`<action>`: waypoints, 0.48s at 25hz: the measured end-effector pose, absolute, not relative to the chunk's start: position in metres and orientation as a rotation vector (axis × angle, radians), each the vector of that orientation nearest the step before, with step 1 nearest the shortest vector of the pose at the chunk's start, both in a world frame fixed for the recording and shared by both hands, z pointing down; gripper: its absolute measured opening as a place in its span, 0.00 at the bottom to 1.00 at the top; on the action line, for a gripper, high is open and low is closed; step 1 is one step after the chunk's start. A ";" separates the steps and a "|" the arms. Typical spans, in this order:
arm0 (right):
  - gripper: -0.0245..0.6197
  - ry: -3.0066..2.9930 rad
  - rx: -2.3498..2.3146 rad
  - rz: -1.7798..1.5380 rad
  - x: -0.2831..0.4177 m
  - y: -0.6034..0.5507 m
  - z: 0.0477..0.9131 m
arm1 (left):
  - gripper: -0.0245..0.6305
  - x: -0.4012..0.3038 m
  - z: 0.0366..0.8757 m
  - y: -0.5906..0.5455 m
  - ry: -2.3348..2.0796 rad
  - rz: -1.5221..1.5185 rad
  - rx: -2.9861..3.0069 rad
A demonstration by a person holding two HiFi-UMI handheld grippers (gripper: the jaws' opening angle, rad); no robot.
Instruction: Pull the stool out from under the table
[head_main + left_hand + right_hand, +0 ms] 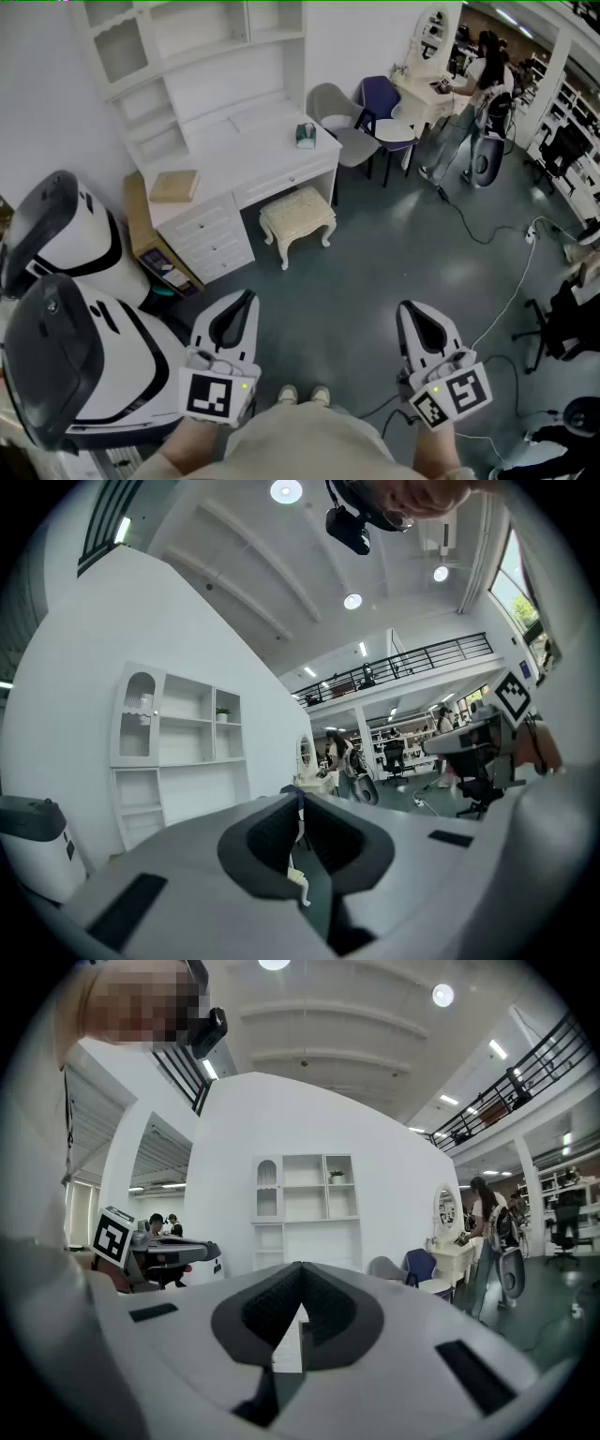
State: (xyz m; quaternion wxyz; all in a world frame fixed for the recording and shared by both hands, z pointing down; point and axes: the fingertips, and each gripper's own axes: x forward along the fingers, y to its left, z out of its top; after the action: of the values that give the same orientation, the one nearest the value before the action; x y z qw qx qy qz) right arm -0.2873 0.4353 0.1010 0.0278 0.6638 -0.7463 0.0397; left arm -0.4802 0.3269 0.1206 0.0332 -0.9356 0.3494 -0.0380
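A cream stool (297, 218) with carved legs stands on the grey floor at the white desk (253, 150), its seat at the front of the kneehole. Both grippers are held low near my feet, well short of the stool. My left gripper (246, 300) is shut with nothing in it. My right gripper (409, 309) is shut and empty too. In the left gripper view the closed jaws (300, 803) point up at the desk's white shelves (178, 752). In the right gripper view the closed jaws (300, 1274) face the same shelves (305, 1208).
Two white and black machines (66, 309) stand close at my left, next to a cardboard box (141, 225). A grey chair (337, 117), a blue chair (380, 98) and a vanity table (422, 89) with a person (487, 66) stand at the back right. Cables (511, 281) run over the floor at the right.
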 end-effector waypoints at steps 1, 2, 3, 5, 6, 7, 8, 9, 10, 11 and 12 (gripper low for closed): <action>0.07 -2.309 2.050 0.120 -0.284 0.436 0.100 | 0.09 -0.477 0.120 0.328 1.076 -0.113 -2.877; 0.07 -2.314 2.051 0.118 -0.281 0.438 0.100 | 0.09 -0.474 0.120 0.330 1.076 -0.111 -2.876; 0.07 -2.318 2.052 0.117 -0.278 0.439 0.099 | 0.09 -0.471 0.120 0.331 1.078 -0.112 -2.875; 0.07 -2.324 2.056 0.119 -0.271 0.443 0.099 | 0.09 -0.466 0.120 0.335 1.084 -0.120 -2.873; 0.07 -2.327 2.059 0.123 -0.267 0.444 0.098 | 0.09 -0.463 0.119 0.337 1.087 -0.126 -2.873; 0.07 -2.330 2.062 0.128 -0.263 0.446 0.098 | 0.09 -0.460 0.119 0.338 1.090 -0.132 -2.872; 0.07 -2.331 2.065 0.133 -0.259 0.447 0.098 | 0.09 -0.457 0.119 0.340 1.092 -0.139 -2.871; 0.07 -2.333 2.067 0.137 -0.256 0.448 0.098 | 0.09 -0.455 0.119 0.342 1.095 -0.146 -2.870; 0.07 -2.334 2.067 0.139 -0.252 0.450 0.098 | 0.09 -0.453 0.120 0.344 1.098 -0.153 -2.869; 0.07 -2.339 2.068 0.139 -0.250 0.451 0.098 | 0.09 -0.450 0.120 0.345 1.101 -0.157 -2.868; 0.07 -2.350 2.066 0.138 -0.248 0.452 0.098 | 0.09 -0.448 0.121 0.346 1.102 -0.159 -2.867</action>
State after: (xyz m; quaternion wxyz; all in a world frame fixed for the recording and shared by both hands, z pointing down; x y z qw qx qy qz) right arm -0.2477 0.4521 0.0982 0.0049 0.6597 -0.7502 0.0440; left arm -0.4478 0.3463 0.1212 0.0330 -0.9317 0.3581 -0.0517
